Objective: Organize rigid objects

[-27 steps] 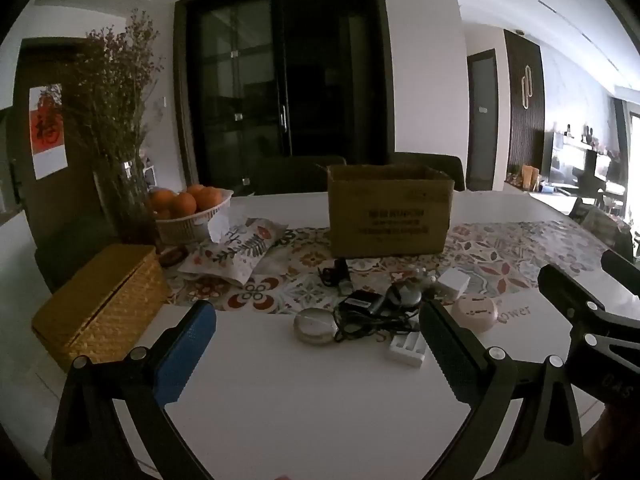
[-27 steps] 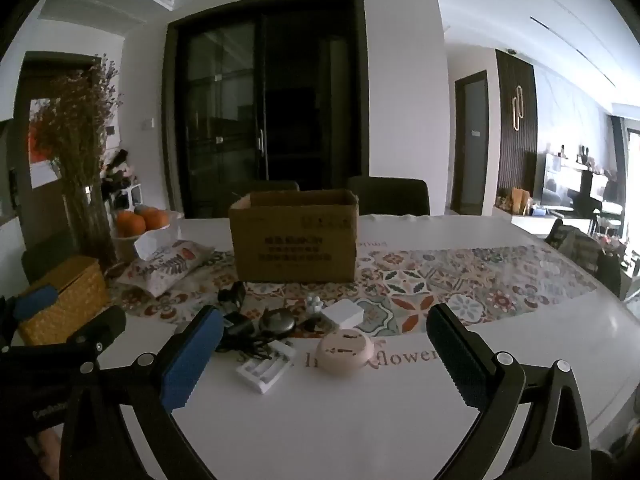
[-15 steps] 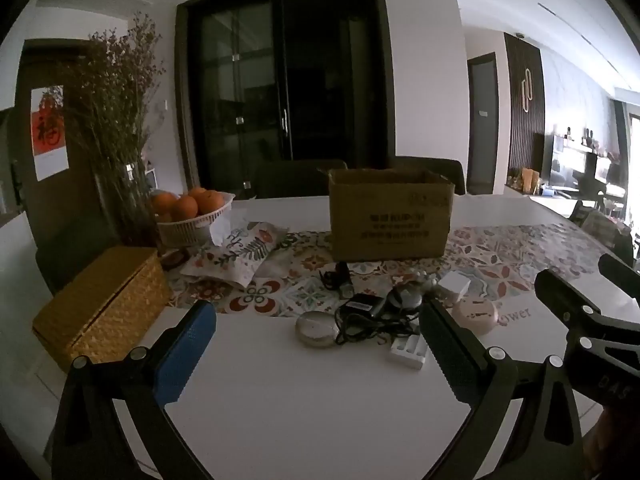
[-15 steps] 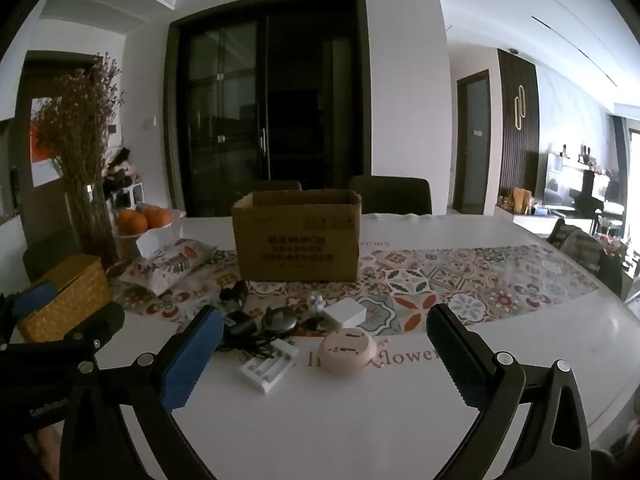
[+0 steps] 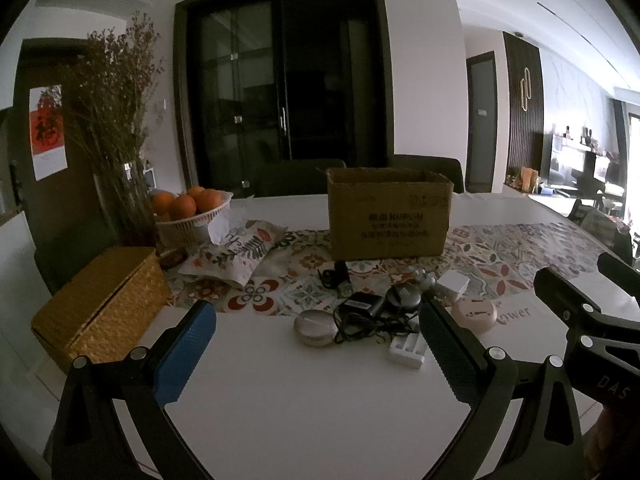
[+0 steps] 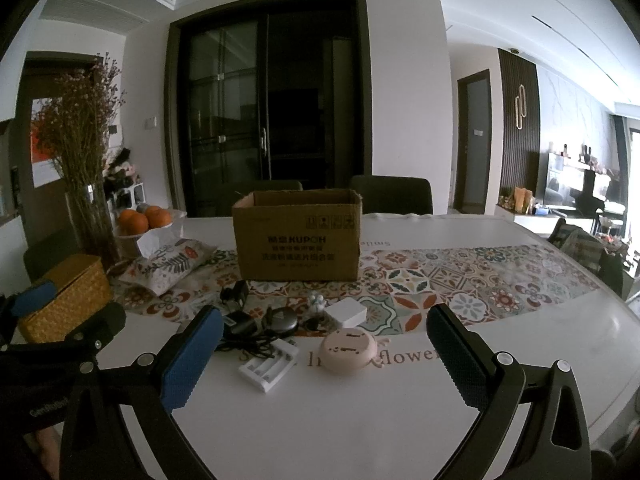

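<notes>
Both tongs, left gripper [image 5: 316, 350] and right gripper [image 6: 324, 354], gape wide and empty short of the clutter, with the cardboard box [image 6: 298, 236] open-topped behind, likely its bin.

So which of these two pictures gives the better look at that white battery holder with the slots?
The right wrist view. There the white battery holder lies in the open on the table, all its slots showing, with nothing in front of it. In the left wrist view the battery holder is partly hidden behind the black finger pad, so only part of it shows.
</notes>
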